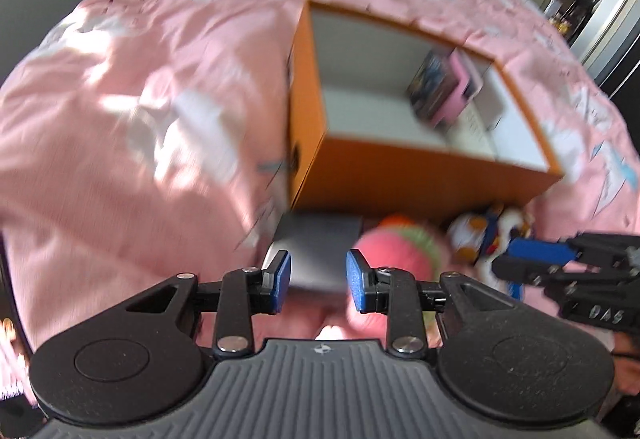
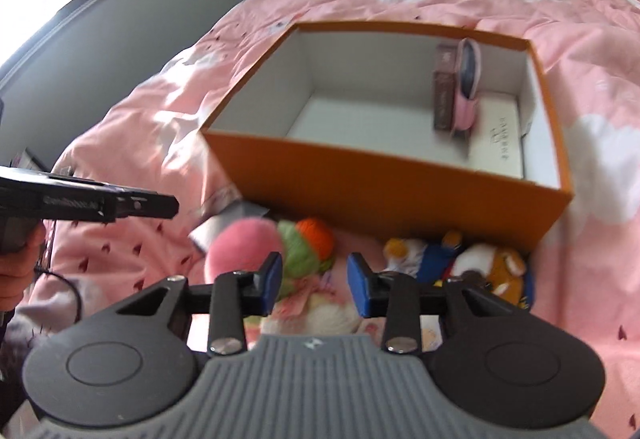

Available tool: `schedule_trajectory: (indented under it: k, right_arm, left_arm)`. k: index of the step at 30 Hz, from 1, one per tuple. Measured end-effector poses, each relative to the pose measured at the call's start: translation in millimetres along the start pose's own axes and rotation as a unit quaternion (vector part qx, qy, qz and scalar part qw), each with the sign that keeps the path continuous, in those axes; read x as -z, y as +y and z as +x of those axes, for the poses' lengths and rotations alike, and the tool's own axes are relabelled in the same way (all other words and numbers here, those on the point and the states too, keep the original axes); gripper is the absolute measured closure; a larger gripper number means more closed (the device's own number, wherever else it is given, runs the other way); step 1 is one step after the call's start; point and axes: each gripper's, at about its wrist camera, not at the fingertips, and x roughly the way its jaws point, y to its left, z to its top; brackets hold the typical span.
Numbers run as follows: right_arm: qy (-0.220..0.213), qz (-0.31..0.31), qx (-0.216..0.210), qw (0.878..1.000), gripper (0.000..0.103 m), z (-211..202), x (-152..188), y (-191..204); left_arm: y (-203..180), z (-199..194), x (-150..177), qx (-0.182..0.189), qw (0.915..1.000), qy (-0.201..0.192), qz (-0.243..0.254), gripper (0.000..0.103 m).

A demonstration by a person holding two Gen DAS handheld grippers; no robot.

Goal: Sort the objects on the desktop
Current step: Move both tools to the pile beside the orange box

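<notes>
As both claws hang empty and parted, the left claw sits directly before the flat grey rectangular case, lying on the pink bed against the orange cardboard box; the right claw fronts plush toys.

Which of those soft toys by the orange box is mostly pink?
The round pink plush, leftmost in the right wrist view; the two others are white, blue and orange.

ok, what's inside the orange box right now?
In the orange box: a dark booklet and a pink case upright at the right end, over a flat white box. Anything beneath those is hidden.
</notes>
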Motion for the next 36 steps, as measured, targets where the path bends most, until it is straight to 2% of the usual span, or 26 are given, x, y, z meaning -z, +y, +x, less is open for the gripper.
schedule_trajectory:
  k: [2, 8, 11, 13, 17, 22, 29, 36]
  right_arm:
    - [0.010, -0.001, 0.004, 1.000, 0.063, 2.1, 4.4, 2.1]
    - [0.029, 0.026, 0.032, 0.999, 0.062, 4.6, 20.4, -8.3]
    - [0.038, 0.039, 0.050, 0.997, 0.058, 2.3, 25.9, -19.1]
    - [0.044, 0.046, 0.065, 0.996, 0.057, 0.5, 29.7, -27.3]
    - [0.053, 0.069, 0.087, 0.992, 0.057, -5.1, 37.8, -45.6]
    - [0.056, 0.099, 0.111, 0.987, 0.057, -11.2, 42.4, -69.4]
    - [0.072, 0.100, 0.089, 0.988, 0.057, -6.4, 45.3, -71.9]
    - [0.098, 0.083, 0.042, 0.991, 0.057, 4.0, 49.6, -57.1]
  left_arm:
    - [7.8, 2.6, 8.1, 0.000, 0.9999, 0.005, -0.012, 0.068]
    - [37.3, 16.0, 15.6, 0.002, 0.9920, 0.010, -0.126, 0.068]
    - [42.4, 24.9, 15.6, 0.009, 0.9876, 0.027, -0.154, 0.061]
    - [46.5, 31.9, 16.3, 0.015, 0.9830, 0.033, -0.180, 0.054]
    - [58.3, 42.6, 21.0, 0.028, 0.9702, 0.031, -0.239, 0.053]
    - [67.7, 57.6, 22.5, 0.037, 0.9573, 0.050, -0.282, 0.048]
    - [74.7, 75.9, 22.5, 0.057, 0.9399, 0.053, -0.332, 0.036]
    - [76.0, 88.4, 24.2, 0.059, 0.9337, 0.051, -0.349, 0.024]
